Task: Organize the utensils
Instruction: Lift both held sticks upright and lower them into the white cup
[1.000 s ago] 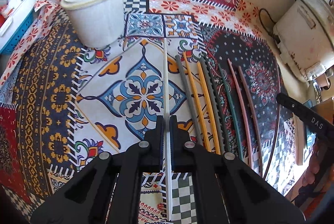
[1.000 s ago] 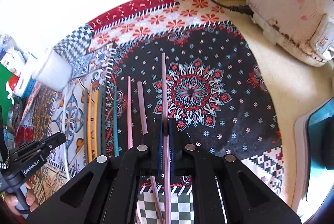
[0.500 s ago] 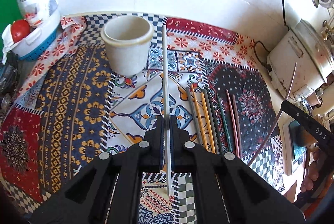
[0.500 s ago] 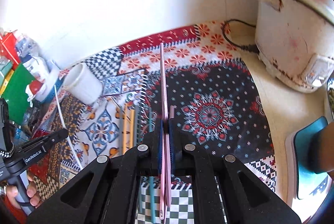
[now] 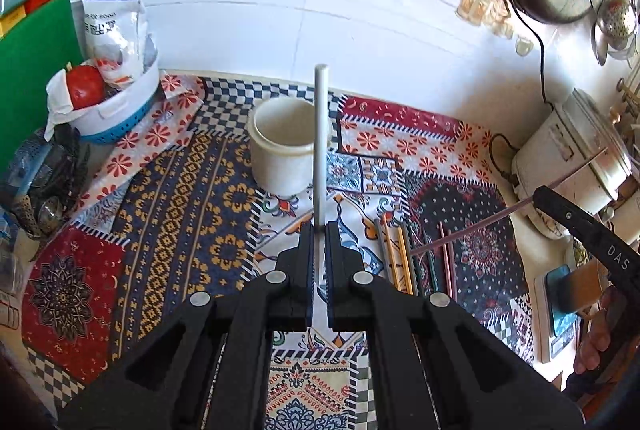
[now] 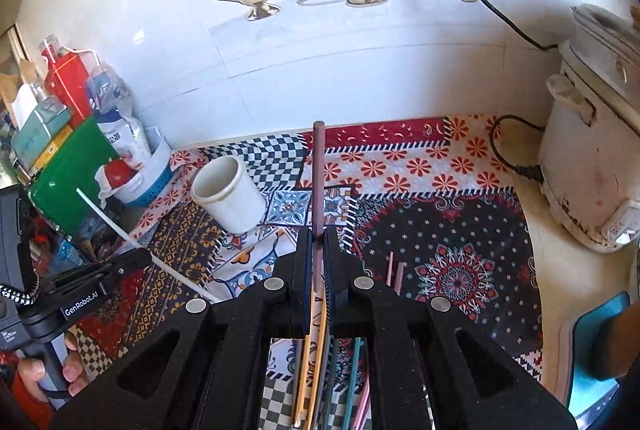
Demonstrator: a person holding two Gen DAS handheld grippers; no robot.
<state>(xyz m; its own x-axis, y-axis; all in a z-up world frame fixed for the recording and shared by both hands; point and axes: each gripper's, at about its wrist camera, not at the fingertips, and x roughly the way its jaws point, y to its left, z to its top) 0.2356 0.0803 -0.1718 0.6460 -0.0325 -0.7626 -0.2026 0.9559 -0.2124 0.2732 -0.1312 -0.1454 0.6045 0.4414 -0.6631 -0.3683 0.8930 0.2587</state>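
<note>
On a patchwork-print cloth (image 5: 180, 230) covering the kitchen surface, a cream cup (image 5: 286, 145) stands upright and open-mouthed, at about 12 o'clock in the left wrist view and 11 o'clock in the right.

The left tongs (image 5: 319, 230) are clamped on a white chopstick (image 5: 321, 149), which points up and away over the cup's right rim. The right tongs (image 6: 318, 234) are clamped on a dusky pink chopstick (image 6: 319, 181), lifted clear of the cloth, with the cup to its left. The remaining chopsticks (image 5: 416, 262), in grey, orange, green and pink, lie side by side on the cloth at about 3 o'clock in the left view.

Judged from this, the step in hand is carrying both sticks to the cup. Each stick is held low on its length, so the long free end could pivot in the grip or knock the cup's rim. Both sticks arriving together could cross and jam at the mouth. The cup looks light and narrow-based, so a sideways push might tip it.

The chopsticks are thin, straight, smooth rods, likely plastic. The cup is a plain, thick-rimmed, matte cylinder. The cloth is flat and glossy, densely patterned. A worn white rice cooker (image 6: 592, 165) sits at 3 o'clock in the right view.
</note>
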